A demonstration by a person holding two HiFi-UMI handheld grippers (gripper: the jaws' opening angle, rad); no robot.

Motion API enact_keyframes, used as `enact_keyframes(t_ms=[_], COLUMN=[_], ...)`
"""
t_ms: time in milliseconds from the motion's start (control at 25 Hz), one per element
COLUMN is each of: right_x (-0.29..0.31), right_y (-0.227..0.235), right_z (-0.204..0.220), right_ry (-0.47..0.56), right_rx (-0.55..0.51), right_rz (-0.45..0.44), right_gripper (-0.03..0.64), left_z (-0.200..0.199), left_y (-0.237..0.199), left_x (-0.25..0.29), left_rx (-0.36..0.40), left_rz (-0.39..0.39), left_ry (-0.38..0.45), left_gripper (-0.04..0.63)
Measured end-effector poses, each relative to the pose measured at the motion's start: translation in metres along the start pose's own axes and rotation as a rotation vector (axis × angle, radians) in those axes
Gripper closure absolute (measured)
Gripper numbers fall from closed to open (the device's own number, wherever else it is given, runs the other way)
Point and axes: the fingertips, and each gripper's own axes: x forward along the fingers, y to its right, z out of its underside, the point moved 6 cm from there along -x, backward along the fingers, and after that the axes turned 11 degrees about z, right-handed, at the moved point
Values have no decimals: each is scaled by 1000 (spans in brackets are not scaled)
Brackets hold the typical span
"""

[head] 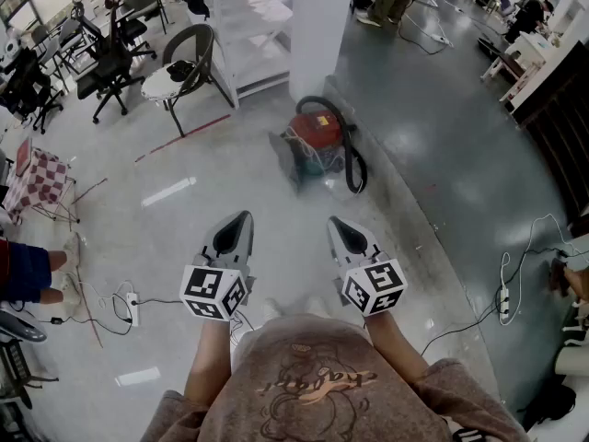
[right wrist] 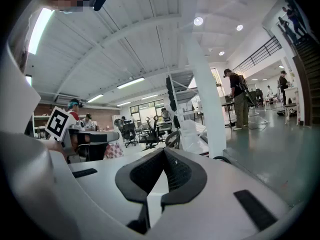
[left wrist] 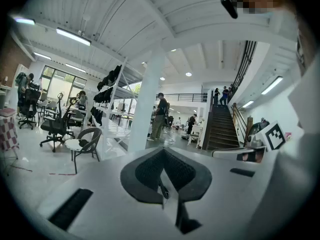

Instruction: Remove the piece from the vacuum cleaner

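— Grey rubber lines both sets of jaws, and there is nothing in either. I have the left gripper (head: 242, 219) pressed fully together and the right gripper (head: 337, 223) the same. Both are held side by side in front of my chest, pointing ahead.

— So you're carrying nothing. Where's the vacuum cleaner (head: 316, 141)?

— Ahead of me on the floor (head: 184, 247), well apart from both grippers. It's the red one at the foot of the white column (head: 322, 26), with its black hose (head: 355, 168) looping round its right side.

— Is any piece off it?

— None that I can see lying beside it. From the head view the body is too small and blurred for me to tell which piece comes off. Neither gripper view shows the machine at all.

— Then how far along are you?

— At the very start, I judge. Nothing on it is touched, and my jaws are nowhere near it. Everything is left to do: walk up, open a pair of jaws, take hold of the piece and pull it free.
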Motion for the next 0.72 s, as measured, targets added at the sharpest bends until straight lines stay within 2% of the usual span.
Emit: enact_keyframes(t_ms=[400, 720], right_x=[14, 24], right_y=[-19, -41], right_z=[8, 21], right_ry=[2, 2], right_rx=[35, 25], right_rz=[32, 65], right_gripper=[617, 617], left_z=[2, 10], left_y=[-23, -38], left_x=[-12, -18], left_rx=[6, 27], left_rz=[25, 81], left_ry=[-33, -50], left_gripper=[594, 594])
